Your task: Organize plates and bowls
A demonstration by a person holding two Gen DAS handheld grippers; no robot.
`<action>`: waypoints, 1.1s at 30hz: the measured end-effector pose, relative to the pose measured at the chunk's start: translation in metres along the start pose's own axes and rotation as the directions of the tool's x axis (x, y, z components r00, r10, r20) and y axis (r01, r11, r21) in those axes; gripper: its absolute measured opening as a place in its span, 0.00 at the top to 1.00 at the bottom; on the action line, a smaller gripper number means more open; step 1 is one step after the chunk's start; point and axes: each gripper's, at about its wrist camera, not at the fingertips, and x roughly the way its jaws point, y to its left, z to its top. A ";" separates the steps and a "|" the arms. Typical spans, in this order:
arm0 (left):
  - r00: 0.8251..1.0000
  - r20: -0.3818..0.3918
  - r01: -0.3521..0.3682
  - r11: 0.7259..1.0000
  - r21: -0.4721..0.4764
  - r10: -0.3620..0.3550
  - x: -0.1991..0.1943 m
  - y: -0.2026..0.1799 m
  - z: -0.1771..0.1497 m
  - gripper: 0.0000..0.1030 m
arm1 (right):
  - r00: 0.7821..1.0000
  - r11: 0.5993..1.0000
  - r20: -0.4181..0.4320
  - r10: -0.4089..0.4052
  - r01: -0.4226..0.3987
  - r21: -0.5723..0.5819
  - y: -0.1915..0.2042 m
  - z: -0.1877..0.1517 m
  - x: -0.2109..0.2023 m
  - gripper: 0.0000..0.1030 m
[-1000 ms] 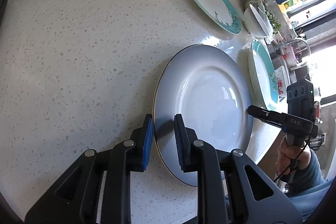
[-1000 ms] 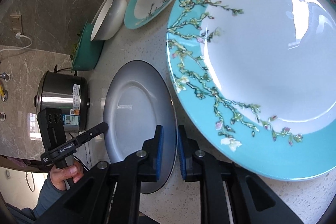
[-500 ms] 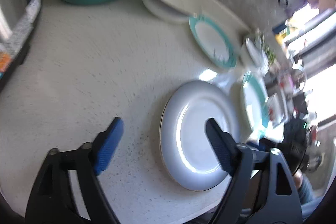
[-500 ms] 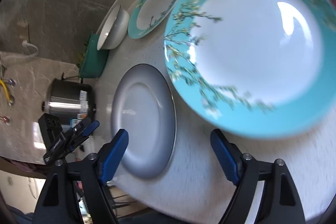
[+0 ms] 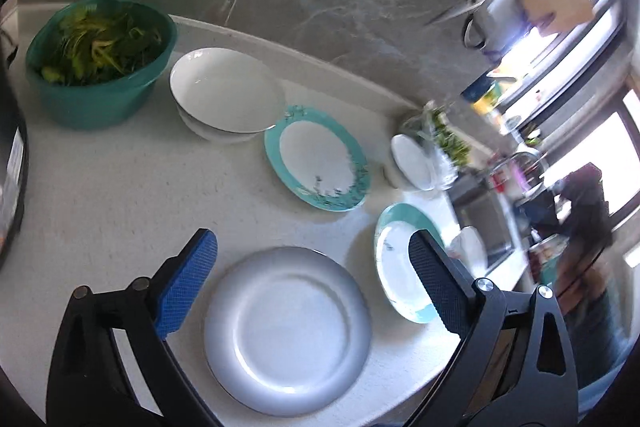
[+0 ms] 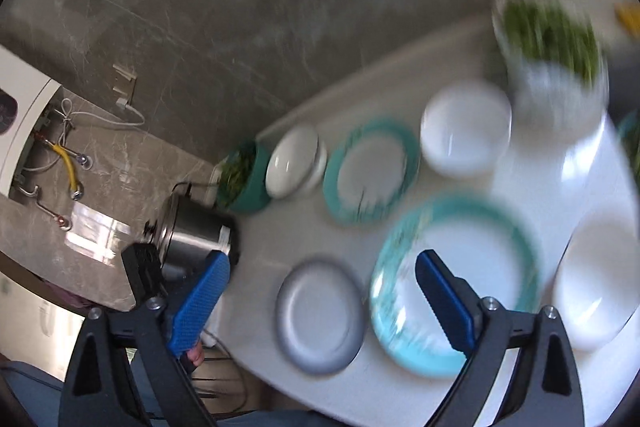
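From the left wrist cam, the left tongs (image 5: 312,283) are spread wide and opening further, with nothing clamped; the grey plate (image 5: 286,331) just lies flat on the desk (image 5: 100,187) below them. Behind it sit a teal-rimmed plate (image 5: 316,163), a white bowl stack (image 5: 224,97) and a green bowl of greens (image 5: 100,63), and another teal plate (image 5: 400,267) near the edge. Sorting looks barely started to me: plates are all separate, nothing stacked by kind. A second ago these tongs were pinched on the grey plate's rim, down low; now they've let go and lifted. Right wrist cam, pretty blurry: the right tongs (image 6: 320,295) are also wide, opening, empty, above the big teal plate (image 6: 456,283) beside the grey one. Earlier they were shut and much closer in.
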 end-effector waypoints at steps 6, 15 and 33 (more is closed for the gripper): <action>0.999 -0.048 -0.017 0.998 -0.059 0.014 0.035 -0.002 0.015 0.05 | 0.993 0.972 -0.070 -0.095 0.077 -0.221 0.023 0.087 0.016 0.00; 0.987 -0.095 -0.140 0.980 -0.140 0.127 0.084 -0.006 0.035 0.05 | 0.912 0.918 -0.363 -0.193 0.036 -0.396 -0.008 0.148 0.137 0.00; 0.956 -0.123 -0.292 0.896 -0.335 0.265 0.184 0.001 0.036 0.05 | 0.767 0.921 -0.635 -0.096 -0.173 -0.349 -0.072 0.171 0.275 0.13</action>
